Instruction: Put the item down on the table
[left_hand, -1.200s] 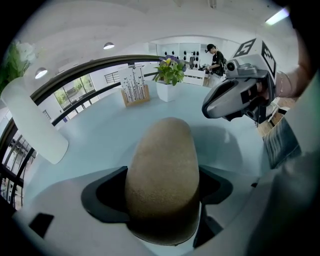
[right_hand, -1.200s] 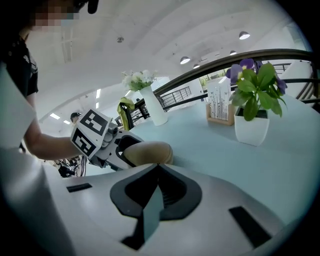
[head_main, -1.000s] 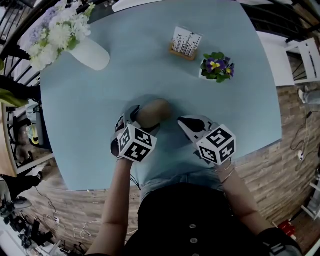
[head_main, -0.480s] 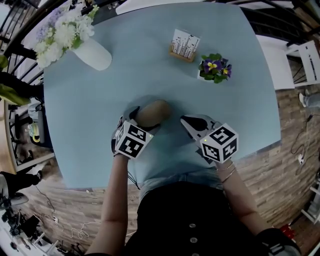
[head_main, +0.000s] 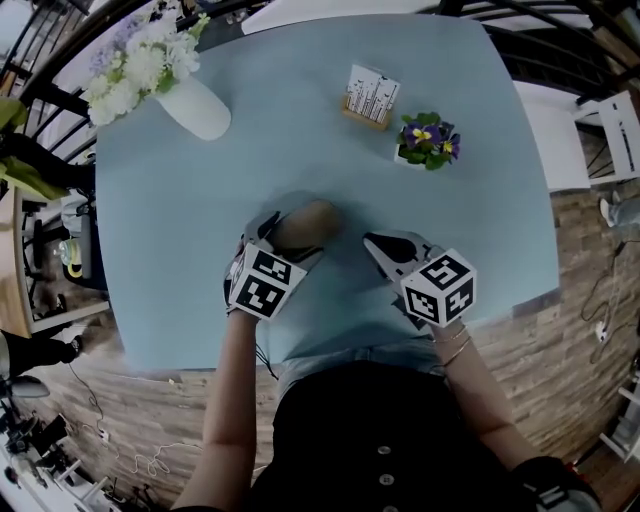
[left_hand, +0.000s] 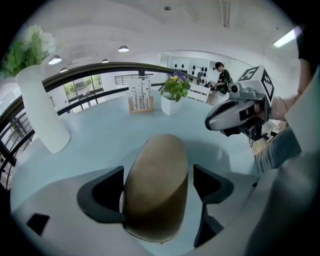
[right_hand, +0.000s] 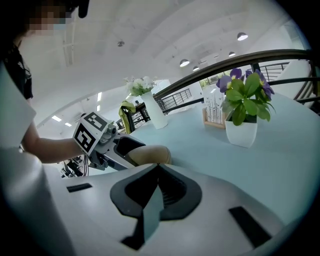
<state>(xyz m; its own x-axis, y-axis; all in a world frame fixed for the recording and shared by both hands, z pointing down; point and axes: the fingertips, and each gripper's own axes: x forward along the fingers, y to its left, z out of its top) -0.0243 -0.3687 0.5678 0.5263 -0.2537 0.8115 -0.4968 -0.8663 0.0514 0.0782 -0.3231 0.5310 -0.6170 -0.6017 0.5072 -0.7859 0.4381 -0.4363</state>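
Observation:
A brown, oval, potato-like item lies on the pale blue table, close to its near edge. My left gripper stands round it and is open. In the left gripper view the item fills the space between the jaws, against the left jaw and a thin gap off the right one. My right gripper hovers just to the item's right, shut and empty, its tips meeting at a point. The right gripper view shows the item and the left gripper ahead.
A white vase with pale flowers stands at the far left of the table. At the back middle sit a small wooden card holder and a potted purple and yellow pansy. A railing and a brick floor surround the table.
Both grippers and the item stay almost where they were. The head camera has shifted slightly, and the left gripper's marker cube has turned a little.

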